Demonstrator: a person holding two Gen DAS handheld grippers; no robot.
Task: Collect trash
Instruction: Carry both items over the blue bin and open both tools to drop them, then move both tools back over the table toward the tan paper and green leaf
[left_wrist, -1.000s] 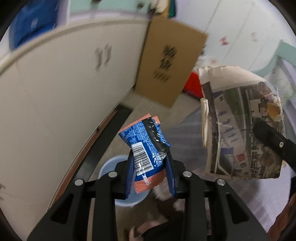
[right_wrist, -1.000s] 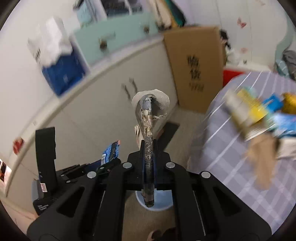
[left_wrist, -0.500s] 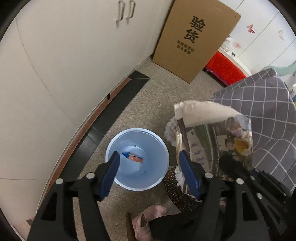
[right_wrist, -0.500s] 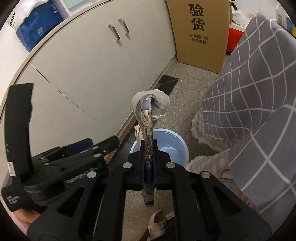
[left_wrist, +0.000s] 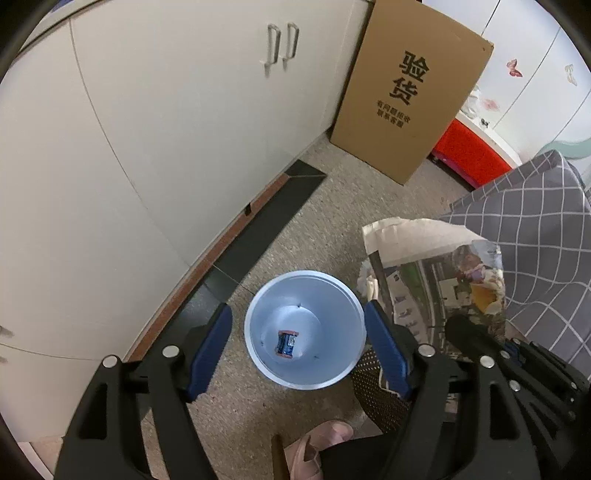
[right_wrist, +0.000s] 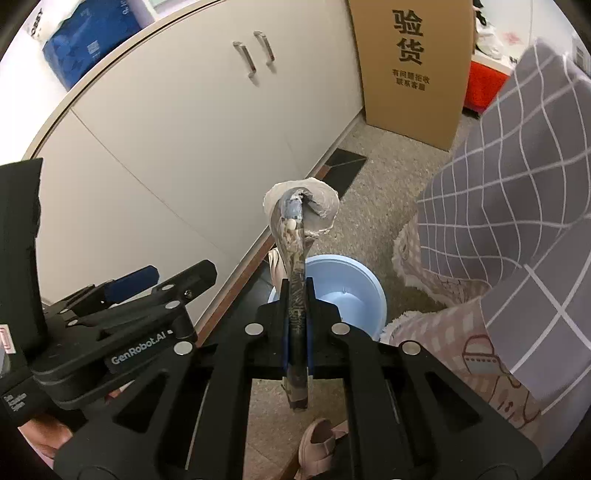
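While my left gripper (left_wrist: 299, 343) hangs over the pale blue wastebasket (left_wrist: 255, 350), its jaws are opening with nothing between them, and the blue snack wrapper (left_wrist: 286, 343) lies at the bottom of the bin. My right gripper (right_wrist: 295, 295) is clenched on a folded newspaper (right_wrist: 295, 258), which stands edge-on and rises toward twelve o'clock, its top curling over. In the left wrist view that same newspaper (left_wrist: 436, 280) hangs at three o'clock of the bin, just beside the rim, printed side toward me.

Around the bin, a white cabinet (left_wrist: 166, 147) with two metal handles (left_wrist: 282, 44) fills nine to twelve o'clock, a dark floor strip (left_wrist: 258, 236) running along its foot. A tall cardboard box (left_wrist: 410, 92) with printed black characters leans at one o'clock, a red crate (left_wrist: 469, 155) behind it. A grey checked cloth (left_wrist: 535, 229) hangs at three o'clock, close to the newspaper. At six o'clock a pink slipper (left_wrist: 317, 443) stands on the speckled floor (left_wrist: 332, 206), near the bin. In the right wrist view, the left gripper's black body (right_wrist: 122, 332) crowds eight o'clock.
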